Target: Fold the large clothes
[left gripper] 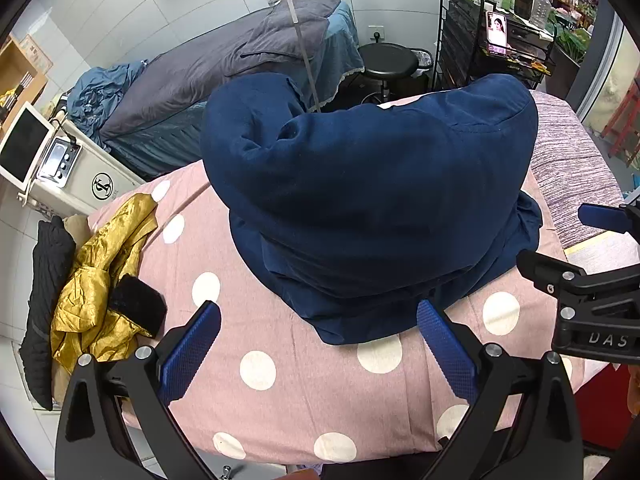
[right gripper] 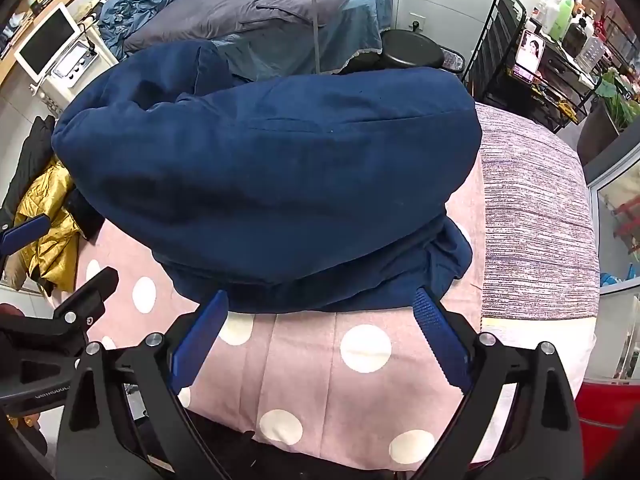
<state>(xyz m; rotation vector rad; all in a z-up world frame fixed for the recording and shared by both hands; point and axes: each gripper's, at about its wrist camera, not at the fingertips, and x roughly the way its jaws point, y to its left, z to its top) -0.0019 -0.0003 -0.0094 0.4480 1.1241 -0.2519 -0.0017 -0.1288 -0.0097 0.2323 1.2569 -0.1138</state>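
Observation:
A large navy blue garment [left gripper: 372, 208] lies folded in a thick bundle on the pink polka-dot bedding [left gripper: 288, 380]. My left gripper [left gripper: 318, 312] hangs open just above the bundle's near edge, nothing between its blue pads. In the right wrist view the same navy garment [right gripper: 272, 176] fills the middle, and my right gripper [right gripper: 322, 298] stands open at its near hem, pads apart and not pressing the cloth. The right gripper [left gripper: 560, 240] shows at the right edge of the left wrist view; the left gripper [right gripper: 60, 248] shows at the left edge of the right wrist view.
A gold jacket [left gripper: 100, 272] and black clothes [left gripper: 48, 304] lie at the bed's left edge. A striped grey-purple cover [right gripper: 536, 216] lies to the right. Beyond are a grey-covered bed [left gripper: 224, 68], a black stool [left gripper: 388, 64], a wire rack with bottles [left gripper: 500, 20] and a white machine [left gripper: 60, 164].

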